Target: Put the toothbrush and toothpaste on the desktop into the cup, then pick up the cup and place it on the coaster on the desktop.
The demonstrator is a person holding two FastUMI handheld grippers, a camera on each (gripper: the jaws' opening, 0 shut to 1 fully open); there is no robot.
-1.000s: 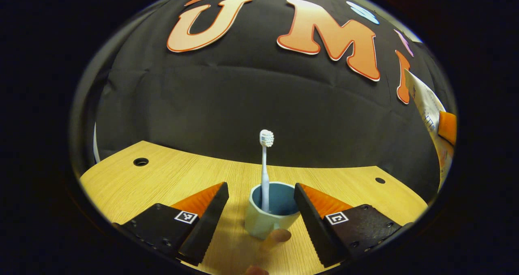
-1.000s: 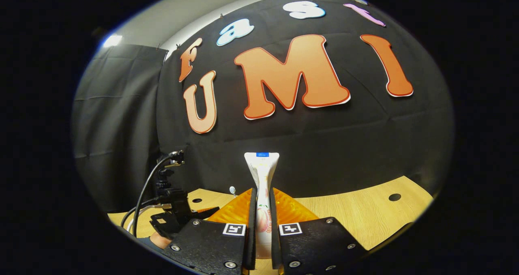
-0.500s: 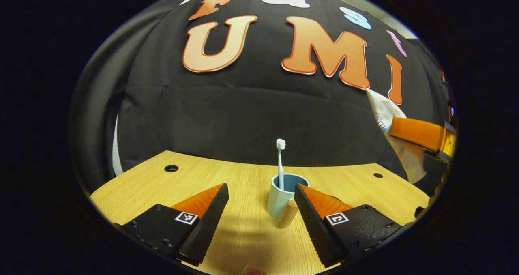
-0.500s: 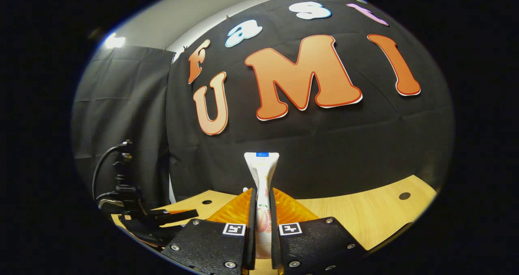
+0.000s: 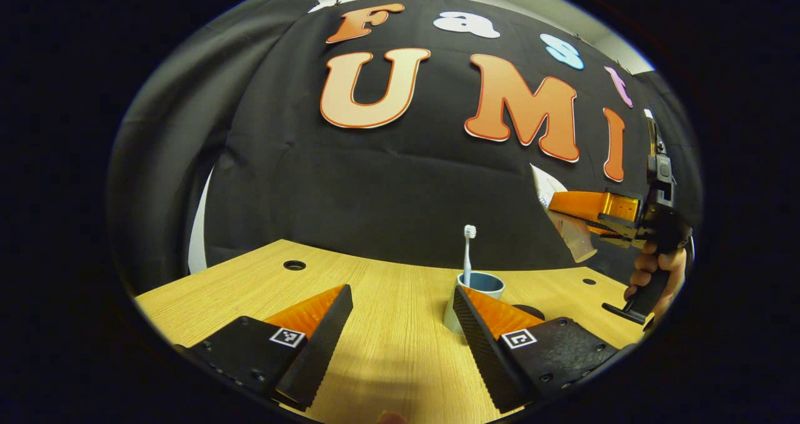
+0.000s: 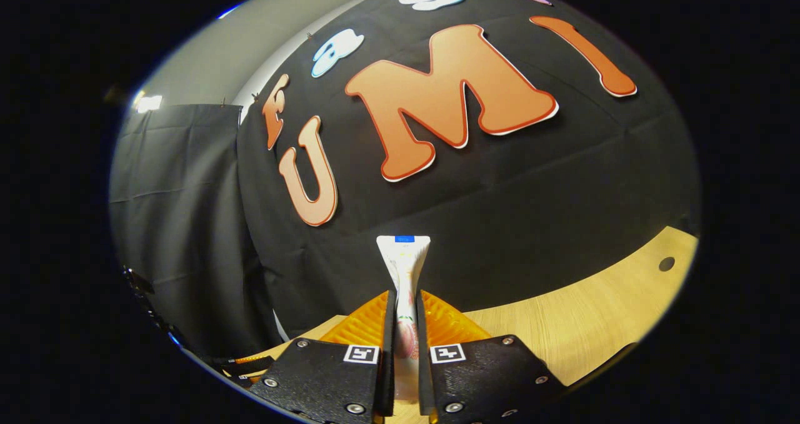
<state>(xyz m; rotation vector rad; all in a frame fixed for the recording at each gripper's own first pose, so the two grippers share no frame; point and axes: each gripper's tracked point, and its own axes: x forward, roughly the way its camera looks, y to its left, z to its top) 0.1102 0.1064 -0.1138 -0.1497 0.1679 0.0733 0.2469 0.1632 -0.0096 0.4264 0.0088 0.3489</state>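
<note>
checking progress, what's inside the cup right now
The cup holds the toothbrush, standing bristles up. Its lower handle is hidden by the cup wall. The toothpaste is clamped in the right gripper.

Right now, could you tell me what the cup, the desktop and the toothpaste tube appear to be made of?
Cup: pale, matte, faceted wall, probably plastic or ceramic; I can't tell which. Desktop: light wood grain, smooth, likely laminate. Toothpaste: white printed tube, pinched flat between the right gripper's fingers, so soft plastic.

Desktop (image 5: 387, 299) of pale matt wood grain; cup (image 5: 451, 316) smooth, glossy; toothpaste (image 6: 404, 267) tube glossy plastic; wall (image 5: 387, 186) matt cloth.
</note>
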